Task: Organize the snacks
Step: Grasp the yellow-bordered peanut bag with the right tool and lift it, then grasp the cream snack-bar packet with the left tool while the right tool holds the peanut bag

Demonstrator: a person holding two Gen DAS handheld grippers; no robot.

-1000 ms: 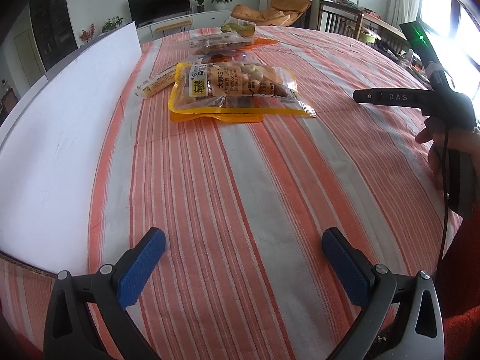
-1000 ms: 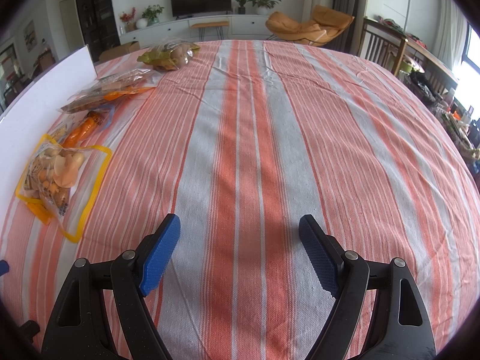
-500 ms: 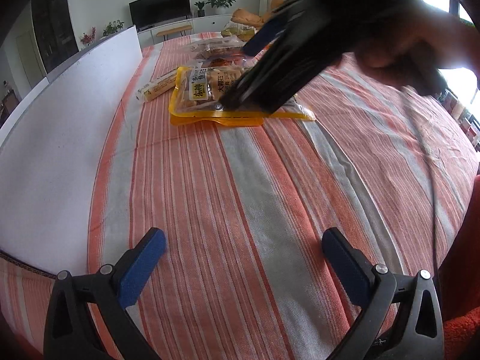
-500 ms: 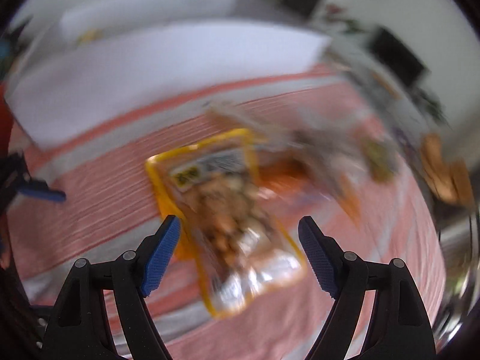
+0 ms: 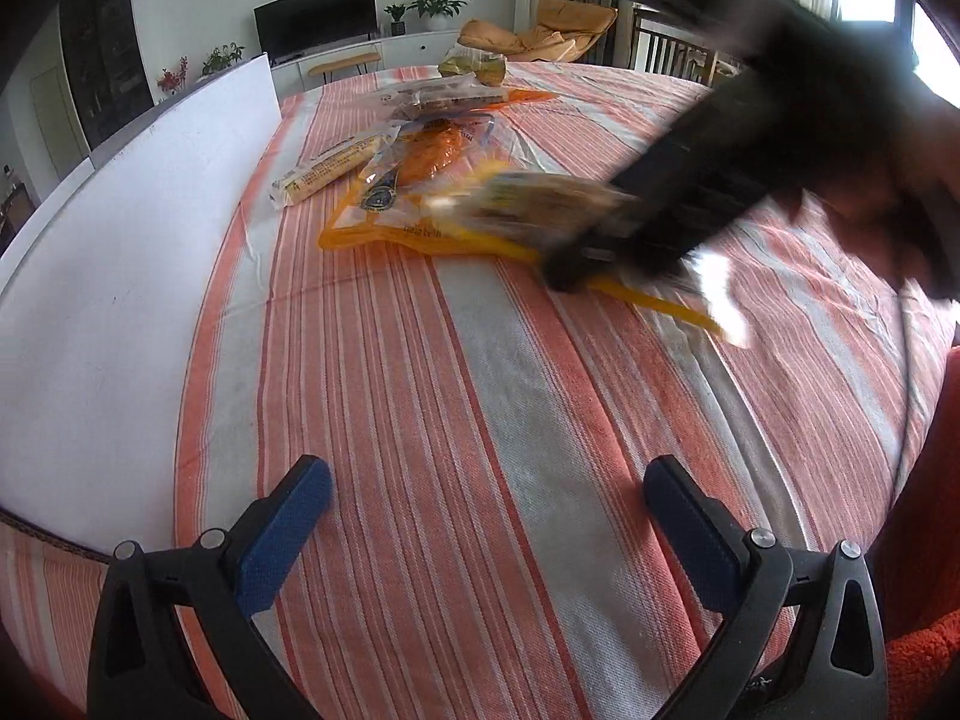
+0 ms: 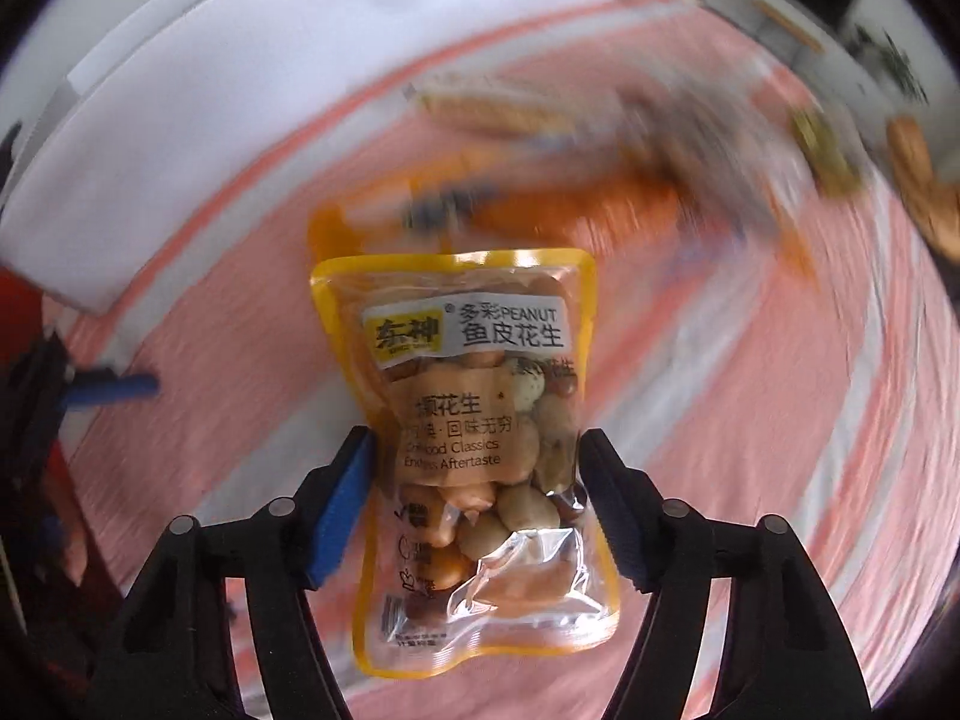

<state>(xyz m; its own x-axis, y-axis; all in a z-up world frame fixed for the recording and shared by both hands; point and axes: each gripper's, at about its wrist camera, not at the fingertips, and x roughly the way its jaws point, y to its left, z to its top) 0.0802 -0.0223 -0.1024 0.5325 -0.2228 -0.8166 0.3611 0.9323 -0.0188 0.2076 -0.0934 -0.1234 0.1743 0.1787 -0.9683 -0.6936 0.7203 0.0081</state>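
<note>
peanut bag: on counter, between right gripper fingers | other snack packs: behind peanut bag | white board: left of peanut bag

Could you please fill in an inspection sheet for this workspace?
Surface: table under an orange and white striped cloth; white board along its edge.
Job's things: yellow-edged peanut bag between the pads; other snack packs piled beyond.
Clutter: nothing seen.
Grippers: right hand-held gripper has just been closing, pads pressing the bag's sides; left hand-held gripper open, empty.
Cables: thin cable at right.
Surroundings: television, orange chair.
</note>
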